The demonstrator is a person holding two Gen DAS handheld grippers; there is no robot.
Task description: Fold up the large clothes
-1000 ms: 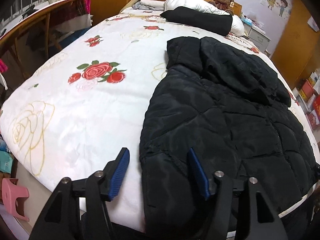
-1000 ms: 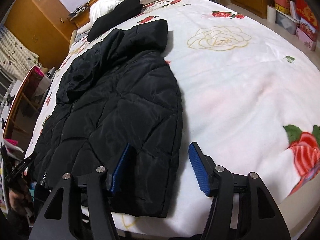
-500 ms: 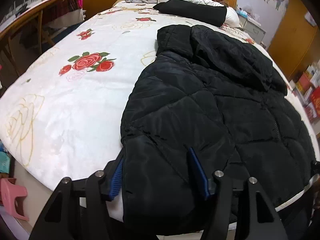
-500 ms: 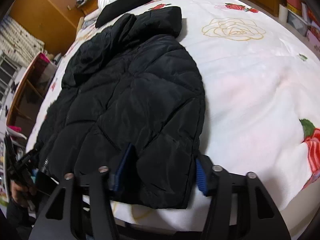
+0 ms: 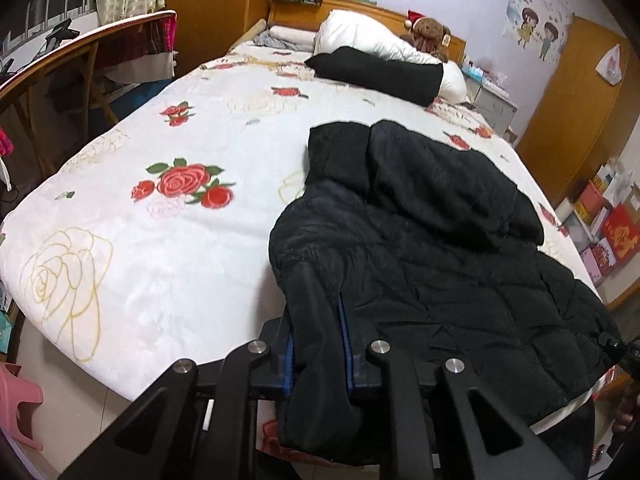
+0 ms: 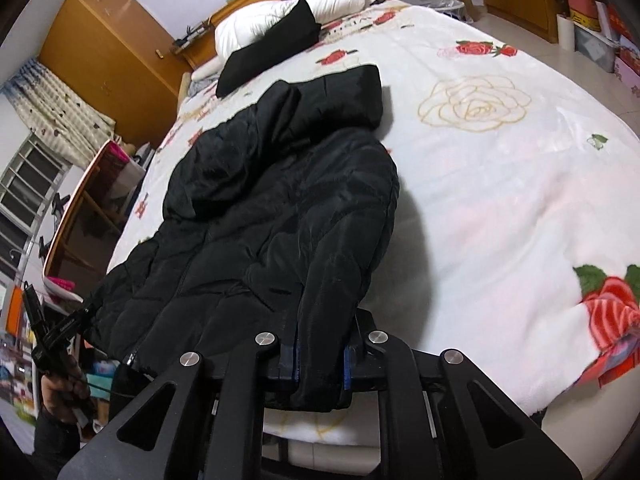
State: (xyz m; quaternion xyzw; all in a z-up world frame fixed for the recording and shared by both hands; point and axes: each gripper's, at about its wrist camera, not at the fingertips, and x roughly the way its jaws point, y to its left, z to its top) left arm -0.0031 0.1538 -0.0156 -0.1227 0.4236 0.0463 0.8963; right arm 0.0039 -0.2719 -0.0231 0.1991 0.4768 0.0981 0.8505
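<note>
A black quilted hooded jacket lies lengthwise on the white rose-print bed cover, hood towards the headboard. My left gripper is closing on the jacket's near left hem corner, and its blue pads pinch the fabric. My right gripper is closing on the near right hem corner, with cloth squeezed between its pads. Both corners are raised off the bed's near edge, and the hem hangs down below the jaws. The other hand-held gripper shows at the far left of the right wrist view.
A white pillow, a long black cushion and a teddy bear lie at the headboard. A wooden table stands left of the bed, with a pink stool below. Boxes crowd the floor on the right.
Both grippers went from open around the hem to shut on its two corners. Both then rose, lifting the jacket's near edge off the bed.
</note>
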